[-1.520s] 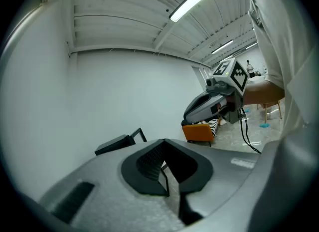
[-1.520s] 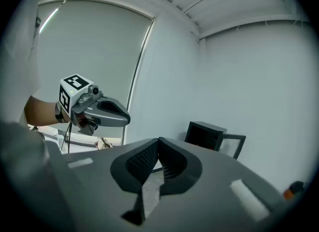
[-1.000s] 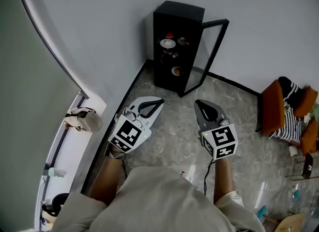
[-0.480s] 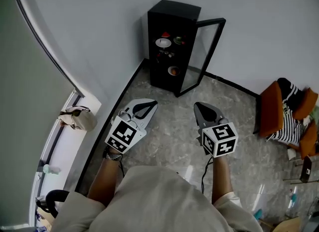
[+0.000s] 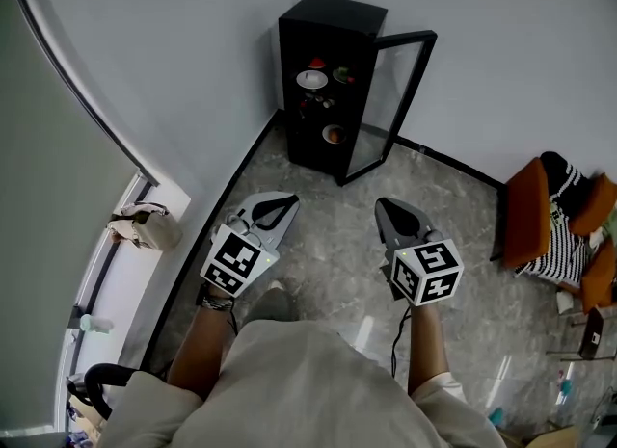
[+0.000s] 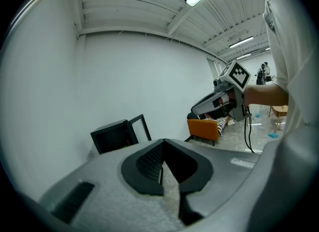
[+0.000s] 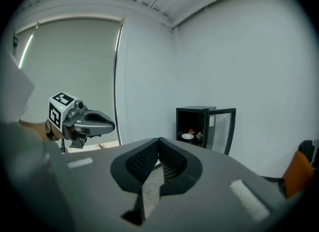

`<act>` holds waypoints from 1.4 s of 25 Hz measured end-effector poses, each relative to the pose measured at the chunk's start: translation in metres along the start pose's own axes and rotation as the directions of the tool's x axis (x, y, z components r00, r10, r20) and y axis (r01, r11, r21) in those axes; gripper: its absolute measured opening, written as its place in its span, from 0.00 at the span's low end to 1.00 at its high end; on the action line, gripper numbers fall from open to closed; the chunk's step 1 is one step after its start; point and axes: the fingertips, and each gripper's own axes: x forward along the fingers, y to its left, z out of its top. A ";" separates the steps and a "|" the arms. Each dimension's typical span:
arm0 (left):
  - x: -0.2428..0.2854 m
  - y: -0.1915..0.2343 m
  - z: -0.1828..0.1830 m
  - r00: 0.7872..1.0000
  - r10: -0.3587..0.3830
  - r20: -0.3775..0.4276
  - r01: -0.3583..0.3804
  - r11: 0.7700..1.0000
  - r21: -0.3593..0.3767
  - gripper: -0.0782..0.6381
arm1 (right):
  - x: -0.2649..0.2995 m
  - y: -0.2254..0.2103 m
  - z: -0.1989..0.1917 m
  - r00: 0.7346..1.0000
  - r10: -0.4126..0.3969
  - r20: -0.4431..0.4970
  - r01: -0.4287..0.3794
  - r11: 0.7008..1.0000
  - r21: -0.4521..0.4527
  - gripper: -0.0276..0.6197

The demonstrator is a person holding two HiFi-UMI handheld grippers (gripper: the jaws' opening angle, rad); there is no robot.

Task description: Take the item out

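A black cabinet (image 5: 328, 80) stands against the white wall with its glass door (image 5: 393, 99) swung open to the right. On its shelves sit a white plate (image 5: 311, 79), a red item (image 5: 317, 63), a green item (image 5: 343, 74) and, lower down, an orange bowl (image 5: 334, 134). My left gripper (image 5: 285, 204) and right gripper (image 5: 386, 208) hover over the floor well short of the cabinet, both shut and empty. The left gripper view has the cabinet (image 6: 115, 135) far beyond the left gripper (image 6: 163, 141). Past the right gripper (image 7: 159, 140) I see the cabinet (image 7: 199, 125) and plate (image 7: 187, 136).
An orange chair (image 5: 533, 207) with a striped cloth stands at the right by the wall. A bag (image 5: 145, 227) rests on the window ledge at the left. A cable (image 5: 395, 340) hangs from the right gripper. Grey stone floor (image 5: 328, 244) lies between me and the cabinet.
The cabinet has shifted slightly up and left in the head view. A shoe now shows below the left gripper. Both grippers stay shut, held level.
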 end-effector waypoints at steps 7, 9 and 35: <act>0.054 0.056 -0.011 1.000 -0.014 0.002 0.014 1.000 -0.019 0.12 | 0.051 -0.044 0.015 0.998 -0.036 0.044 0.034 0.999 0.039 0.10; 0.077 0.081 -0.016 1.000 -0.022 0.003 0.022 0.999 -0.027 0.12 | 0.075 -0.060 0.021 0.998 -0.053 0.028 0.052 0.998 0.027 0.09; 0.218 0.272 -0.042 0.996 -0.058 -0.064 0.054 0.996 -0.064 0.12 | 0.274 -0.157 0.079 0.994 -0.085 -0.066 0.087 0.996 0.030 0.05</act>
